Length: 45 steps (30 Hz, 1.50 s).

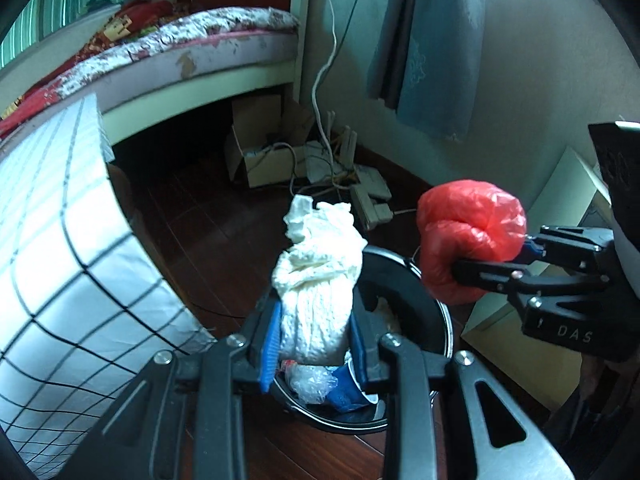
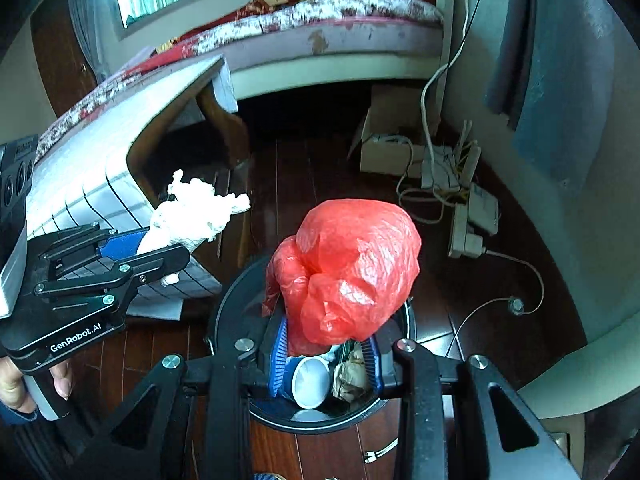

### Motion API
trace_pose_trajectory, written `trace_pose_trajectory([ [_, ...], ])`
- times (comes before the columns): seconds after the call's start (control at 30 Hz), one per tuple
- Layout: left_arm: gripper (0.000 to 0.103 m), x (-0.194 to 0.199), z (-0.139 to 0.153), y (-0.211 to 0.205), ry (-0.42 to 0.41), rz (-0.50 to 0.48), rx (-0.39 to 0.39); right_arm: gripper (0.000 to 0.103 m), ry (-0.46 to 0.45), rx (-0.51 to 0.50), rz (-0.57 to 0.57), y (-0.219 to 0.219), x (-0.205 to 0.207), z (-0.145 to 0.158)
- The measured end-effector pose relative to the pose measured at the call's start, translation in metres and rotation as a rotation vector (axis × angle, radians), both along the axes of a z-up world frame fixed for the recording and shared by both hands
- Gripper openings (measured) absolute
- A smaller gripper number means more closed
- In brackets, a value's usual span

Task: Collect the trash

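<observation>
My left gripper (image 1: pixel 316 320) is shut on a crumpled white paper wad (image 1: pixel 316 264), which sticks up from between its blue pads. In the right wrist view that gripper (image 2: pixel 164 246) and the wad (image 2: pixel 196 212) hang at the left. My right gripper (image 2: pixel 326 344) is shut on a scrunched red plastic bag (image 2: pixel 352 264); from the left wrist it appears at the right (image 1: pixel 492 256) with the bag (image 1: pixel 472 224). Both hang just above a round black trash bin (image 2: pixel 232 296) (image 1: pixel 424 292) holding a white cup (image 2: pixel 312 380) and wrappers.
A table under a white checked cloth (image 1: pixel 60 260) stands left of the bin. A bed (image 1: pixel 200 40) lies behind, with a cardboard box (image 1: pixel 260 152), a power strip and cables (image 1: pixel 372 200) on the dark wood floor. A blue curtain (image 1: pixel 432 60) hangs at right.
</observation>
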<state>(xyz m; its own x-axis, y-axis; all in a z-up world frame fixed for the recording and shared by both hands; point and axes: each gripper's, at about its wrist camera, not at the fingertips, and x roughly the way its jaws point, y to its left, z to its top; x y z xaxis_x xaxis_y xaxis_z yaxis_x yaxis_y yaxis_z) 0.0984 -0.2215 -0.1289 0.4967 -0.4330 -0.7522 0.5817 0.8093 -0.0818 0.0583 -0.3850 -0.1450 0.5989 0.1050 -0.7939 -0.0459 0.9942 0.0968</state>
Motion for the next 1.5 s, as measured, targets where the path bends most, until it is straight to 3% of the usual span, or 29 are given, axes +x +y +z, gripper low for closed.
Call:
trace_pose_trajectory([
  [0.07, 0.037, 0.005, -0.007, -0.002, 0.033, -0.007, -0.009, 0.034, 0.034, -0.002, 0.024, 0.002, 0.005, -0.010],
  [0.13, 0.055, 0.012, -0.017, -0.004, 0.082, -0.007, -0.015, 0.041, 0.096, -0.016, 0.054, 0.004, 0.013, -0.027],
  [0.17, 0.079, 0.014, -0.021, -0.004, 0.087, 0.008, -0.001, 0.056, 0.133, -0.041, 0.047, 0.003, 0.017, -0.036],
  [0.2, 0.095, 0.014, -0.025, -0.003, 0.079, 0.025, 0.012, 0.066, 0.169, -0.082, 0.026, 0.000, 0.020, -0.048],
  [0.23, 0.098, 0.015, -0.027, -0.001, 0.073, 0.037, 0.022, 0.081, 0.183, -0.100, 0.002, -0.004, 0.020, -0.056],
  [0.37, 0.102, 0.016, -0.041, 0.009, 0.065, 0.113, 0.089, 0.102, 0.211, -0.094, -0.067, -0.016, 0.021, -0.063],
  [0.53, 0.102, 0.016, -0.043, 0.014, 0.039, 0.161, 0.110, 0.102, 0.210, -0.116, -0.063, -0.011, 0.022, -0.062],
  [1.5, 0.102, 0.014, -0.013, 0.027, -0.040, 0.212, 0.104, 0.102, 0.093, -0.135, -0.060, 0.011, 0.031, -0.025],
])
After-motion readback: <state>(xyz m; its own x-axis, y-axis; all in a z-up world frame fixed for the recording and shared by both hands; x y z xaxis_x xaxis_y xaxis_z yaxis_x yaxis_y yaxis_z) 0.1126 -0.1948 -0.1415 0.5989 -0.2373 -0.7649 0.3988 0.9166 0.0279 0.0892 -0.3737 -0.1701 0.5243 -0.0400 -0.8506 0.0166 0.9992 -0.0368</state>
